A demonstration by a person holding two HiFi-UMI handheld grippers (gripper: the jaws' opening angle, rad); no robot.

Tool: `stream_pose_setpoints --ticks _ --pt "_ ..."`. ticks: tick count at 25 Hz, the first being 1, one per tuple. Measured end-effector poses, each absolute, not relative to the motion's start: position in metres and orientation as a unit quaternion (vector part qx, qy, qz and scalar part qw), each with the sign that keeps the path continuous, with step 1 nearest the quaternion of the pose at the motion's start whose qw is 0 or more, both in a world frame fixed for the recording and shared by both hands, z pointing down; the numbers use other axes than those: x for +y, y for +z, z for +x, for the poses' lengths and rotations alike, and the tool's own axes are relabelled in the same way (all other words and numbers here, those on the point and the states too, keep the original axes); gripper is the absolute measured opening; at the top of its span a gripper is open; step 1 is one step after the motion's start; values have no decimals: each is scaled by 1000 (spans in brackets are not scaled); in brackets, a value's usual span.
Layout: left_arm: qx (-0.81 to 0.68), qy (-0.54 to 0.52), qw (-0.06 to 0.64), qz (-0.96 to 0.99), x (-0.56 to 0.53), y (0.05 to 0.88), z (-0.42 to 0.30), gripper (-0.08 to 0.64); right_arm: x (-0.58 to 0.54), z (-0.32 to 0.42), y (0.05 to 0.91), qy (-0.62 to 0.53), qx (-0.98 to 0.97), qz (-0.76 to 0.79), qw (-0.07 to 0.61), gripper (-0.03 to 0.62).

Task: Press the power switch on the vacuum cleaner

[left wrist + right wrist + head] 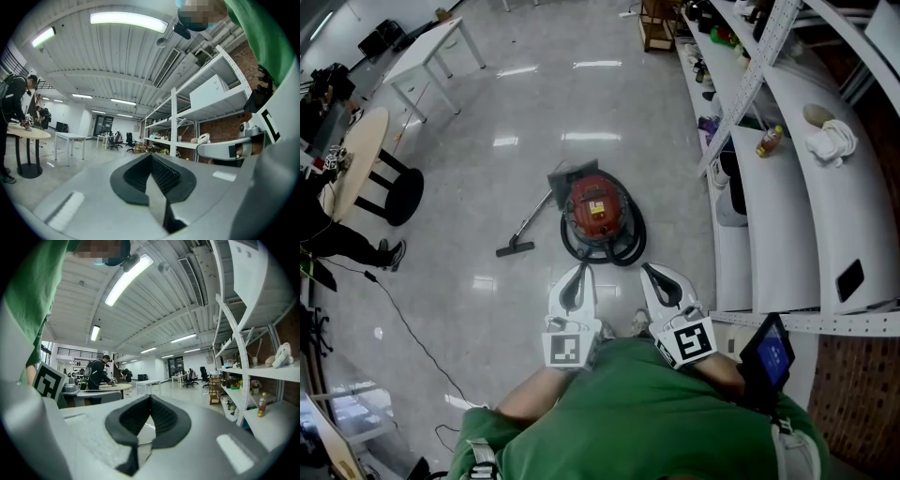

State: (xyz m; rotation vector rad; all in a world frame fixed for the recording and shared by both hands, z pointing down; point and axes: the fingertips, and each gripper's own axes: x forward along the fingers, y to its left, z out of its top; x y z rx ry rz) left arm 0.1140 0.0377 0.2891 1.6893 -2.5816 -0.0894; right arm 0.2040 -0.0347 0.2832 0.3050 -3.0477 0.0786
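In the head view a red vacuum cleaner stands on the glossy floor ahead of me, with its black hose coiled round its base. Its wand ends in a floor nozzle to the left. My left gripper and right gripper are held side by side close to my body, short of the vacuum and not touching it. Both are shut with nothing between the jaws. The left gripper in its own view and the right gripper in its own view point out across the room; the vacuum is not in either.
White shelving runs along the right, holding a bottle and other items. At the left are a round table, a black stool and a person. A cable trails over the floor. A small screen sits by my right arm.
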Motion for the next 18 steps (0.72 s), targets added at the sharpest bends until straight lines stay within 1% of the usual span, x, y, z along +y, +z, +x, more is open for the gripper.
stream_pose_setpoints --ticks 18 --pt "-838 -25 34 543 40 299 114 6 -37 203 292 26 -994 99 43 0"
